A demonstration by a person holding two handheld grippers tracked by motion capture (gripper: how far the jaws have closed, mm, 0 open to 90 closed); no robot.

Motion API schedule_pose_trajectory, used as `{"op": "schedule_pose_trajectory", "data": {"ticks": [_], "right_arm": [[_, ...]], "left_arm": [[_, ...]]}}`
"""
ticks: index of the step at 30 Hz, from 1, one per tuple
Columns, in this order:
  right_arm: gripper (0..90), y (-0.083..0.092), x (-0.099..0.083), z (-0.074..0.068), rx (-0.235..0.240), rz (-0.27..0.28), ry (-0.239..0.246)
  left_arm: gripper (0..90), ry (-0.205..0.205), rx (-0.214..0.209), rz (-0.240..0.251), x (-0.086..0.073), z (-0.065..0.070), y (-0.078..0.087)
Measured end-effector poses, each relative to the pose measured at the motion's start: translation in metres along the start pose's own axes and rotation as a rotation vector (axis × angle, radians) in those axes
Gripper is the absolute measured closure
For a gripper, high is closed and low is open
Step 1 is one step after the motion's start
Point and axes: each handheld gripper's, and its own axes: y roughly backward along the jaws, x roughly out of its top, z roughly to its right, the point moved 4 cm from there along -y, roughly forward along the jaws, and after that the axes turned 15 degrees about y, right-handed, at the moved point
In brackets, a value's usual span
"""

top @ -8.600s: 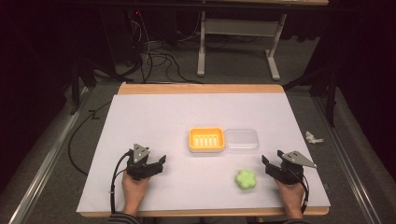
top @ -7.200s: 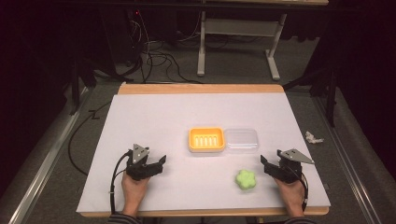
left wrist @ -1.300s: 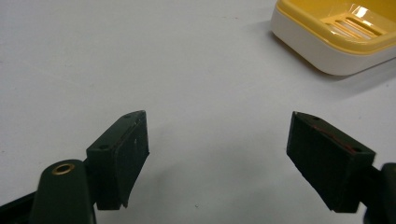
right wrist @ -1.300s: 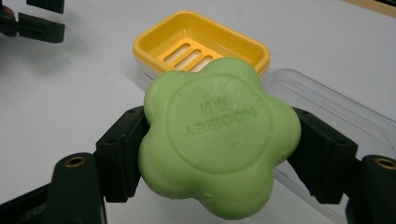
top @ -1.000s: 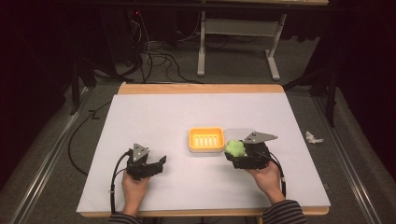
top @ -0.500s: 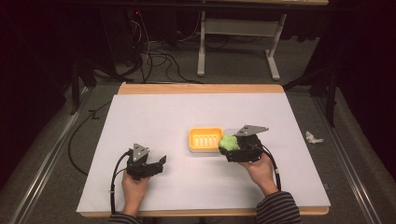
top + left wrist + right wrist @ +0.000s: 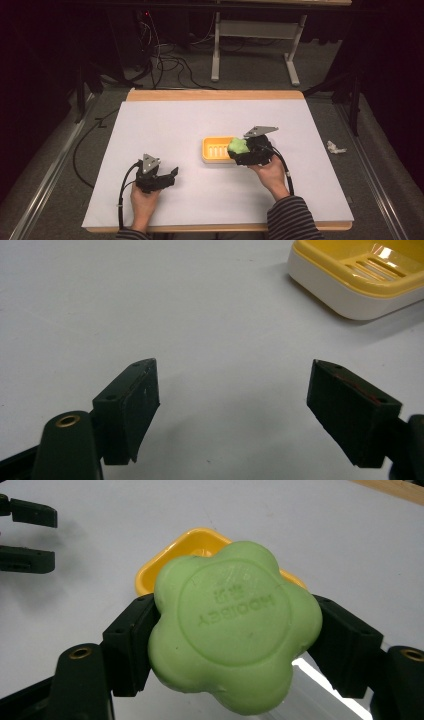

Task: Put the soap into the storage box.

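Observation:
A green flower-shaped soap point(image 7: 238, 146) is held above the right end of the yellow soap dish point(image 7: 216, 149), with my right gripper point(image 7: 242, 150) shut on it. In the right gripper view the soap point(image 7: 232, 625) sits between both jaws, the yellow dish point(image 7: 167, 560) shows behind it, and a clear lid point(image 7: 320, 692) lies below. My left gripper point(image 7: 172, 175) rests on the white table near the front left, open and holding nothing. Seen from the left gripper view, the left gripper point(image 7: 235, 410) has its jaws wide apart, with the dish point(image 7: 350, 285) at the upper right.
The white table top point(image 7: 200, 120) has a wooden far edge point(image 7: 215, 95). A crumpled paper scrap point(image 7: 335, 147) lies on the floor to the right. Cables point(image 7: 165, 60) and a desk frame point(image 7: 255, 30) lie beyond the table.
My right gripper took hold of the green soap at the front right and carried it left to the dish's right end. The left gripper has stayed put.

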Motion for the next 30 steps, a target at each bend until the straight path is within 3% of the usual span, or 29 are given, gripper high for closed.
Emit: {"op": "schedule_pose_trajectory", "data": {"ticks": [9, 20, 30], "right_arm": [[27.4, -0.015, 0.01, 0.003, 0.007, -0.023, -0.003], [27.4, -0.04, 0.01, 0.001, 0.026, -0.08, -0.006], [27.3, -0.058, 0.008, 0.001, 0.011, -0.127, -0.01]], "left_arm": [[21.6, 0.007, 0.001, -0.004, 0.0, 0.0, 0.0], [21.7, 0.005, 0.002, -0.005, 0.0, -0.001, 0.0], [21.5, 0.011, 0.0, -0.001, 0.001, 0.0, 0.0]]}}
